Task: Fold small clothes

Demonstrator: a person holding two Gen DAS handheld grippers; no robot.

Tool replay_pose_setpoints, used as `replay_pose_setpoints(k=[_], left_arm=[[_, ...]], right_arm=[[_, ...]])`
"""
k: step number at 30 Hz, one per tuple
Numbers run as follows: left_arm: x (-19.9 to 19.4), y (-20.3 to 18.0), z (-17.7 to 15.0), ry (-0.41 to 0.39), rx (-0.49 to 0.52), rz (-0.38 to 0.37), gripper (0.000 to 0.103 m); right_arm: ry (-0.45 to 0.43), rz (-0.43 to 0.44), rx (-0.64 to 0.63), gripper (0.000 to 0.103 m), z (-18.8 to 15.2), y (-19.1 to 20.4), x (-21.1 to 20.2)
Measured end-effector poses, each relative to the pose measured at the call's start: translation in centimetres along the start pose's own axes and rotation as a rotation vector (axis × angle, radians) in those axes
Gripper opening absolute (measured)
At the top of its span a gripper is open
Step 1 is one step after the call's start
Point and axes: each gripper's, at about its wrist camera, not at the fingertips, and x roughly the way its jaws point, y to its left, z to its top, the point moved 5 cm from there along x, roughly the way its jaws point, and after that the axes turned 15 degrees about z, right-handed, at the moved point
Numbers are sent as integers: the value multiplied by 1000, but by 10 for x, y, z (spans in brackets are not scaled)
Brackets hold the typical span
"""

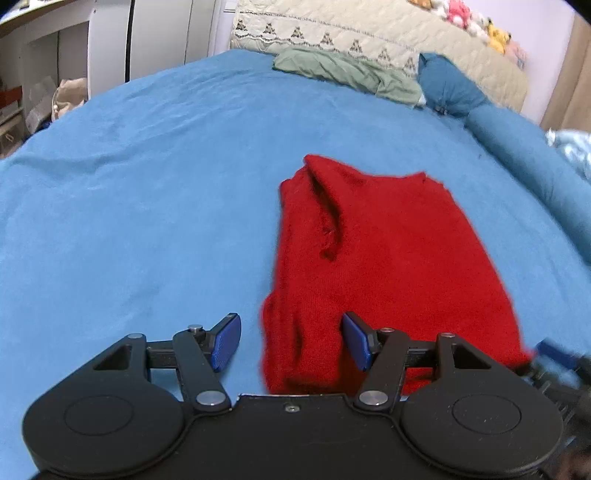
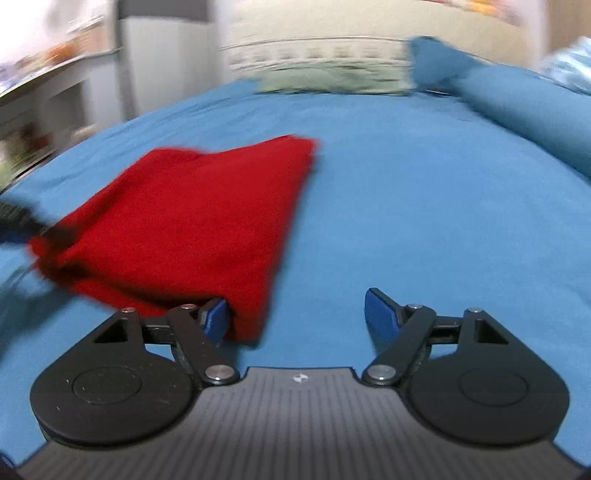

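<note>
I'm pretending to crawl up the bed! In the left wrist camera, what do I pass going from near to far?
Open left gripper → red knitted garment → bare blue bedsheet → crumpled green cloth → cream quilted headboard.

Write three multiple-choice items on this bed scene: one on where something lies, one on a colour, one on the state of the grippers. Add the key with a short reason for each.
1. Where does the green garment lie?
A. At the far end of the bed, against the beige quilt
B. On top of the red garment
C. Between the left gripper's fingers

2. What colour is the bedsheet under the red garment?
A. White
B. Blue
C. Beige

3. How do the left gripper and right gripper stand?
A. Both shut on the red garment
B. Left shut, right open
C. Both open, gripping nothing

Key:
1 A, since the left wrist view shows it bunched far off by the quilt.
2 B, blue cloth surrounds the garment in both views.
3 C, each pair of fingers stands wide apart at the garment's near edge.
</note>
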Motion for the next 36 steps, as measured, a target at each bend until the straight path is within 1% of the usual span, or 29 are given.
replay_pose_setpoints(k=[1, 2, 3, 5, 7, 9, 11, 12, 13, 14, 15, 16, 18, 19, 21, 22, 24, 28, 30, 32, 33, 34, 35, 36], left_arm=[[2, 5, -6, 10, 13, 23, 65], [6, 9, -13, 27, 22, 28, 65], [9, 13, -18, 33, 24, 16, 65], [7, 17, -24, 6, 18, 2, 65], [6, 13, -22, 6, 30, 21, 65], [0, 10, -20, 0, 35, 30, 64], [-11, 9, -16, -11, 30, 11, 62], [-17, 9, -12, -26, 32, 3, 68], [-24, 8, -6, -44, 37, -2, 75], [-31, 7, 3, -65, 41, -1, 95], [-35, 5, 12, -83, 41, -4, 103], [-40, 3, 23, -112, 38, -20, 103], [-39, -3, 42, -129, 47, -47, 103], [-32, -6, 51, -115, 53, -55, 103], [-9, -12, 67, -53, 68, -76, 103], [6, -14, 72, -18, 68, -90, 103], [30, -15, 76, 36, 44, -114, 103], [66, -14, 74, 117, -27, -183, 97], [77, -16, 72, 142, -47, -194, 88], [85, -18, 70, 156, -59, -208, 86], [87, -19, 71, 157, -60, -214, 83], [88, -21, 71, 160, -63, -223, 77], [89, -22, 71, 172, -71, -244, 54], [89, -24, 72, 198, -93, -277, 47]], right_arm=[[9, 5, 20, 91, -2, -5, -1], [34, 9, 30, 91, -6, -9, 1], [45, 13, 18, 91, -10, -10, 2], [49, 16, -11, 92, -11, -8, 2], [68, 24, -11, 92, -9, -8, 4], [93, 60, -17, 92, -6, -8, 1], [127, 114, -5, 94, 1, -11, -9], [147, 145, 13, 96, 6, -14, -14], [169, 188, 50, 97, 14, -18, -19], [174, 223, 82, 97, 23, -20, -25], [169, 261, 115, 103, 36, -23, -29], [163, 291, 142, 103, 51, -25, -30], [164, 324, 190, 103, 79, -29, -27], [178, 338, 210, 103, 93, -32, -20], [219, 356, 244, 103, 112, -35, 0], [231, 366, 258, 103, 120, -35, 13], [259, 353, 272, 103, 126, -37, 35], [305, 342, 326, 103, 116, -39, 79], [315, 340, 329, 102, 107, -38, 93], [321, 342, 336, 93, 99, -37, 105], [325, 345, 344, 88, 96, -36, 110], [328, 352, 355, 82, 94, -36, 115], [321, 362, 361, 74, 92, -35, 117], [314, 384, 363, 56, 93, -33, 119]])
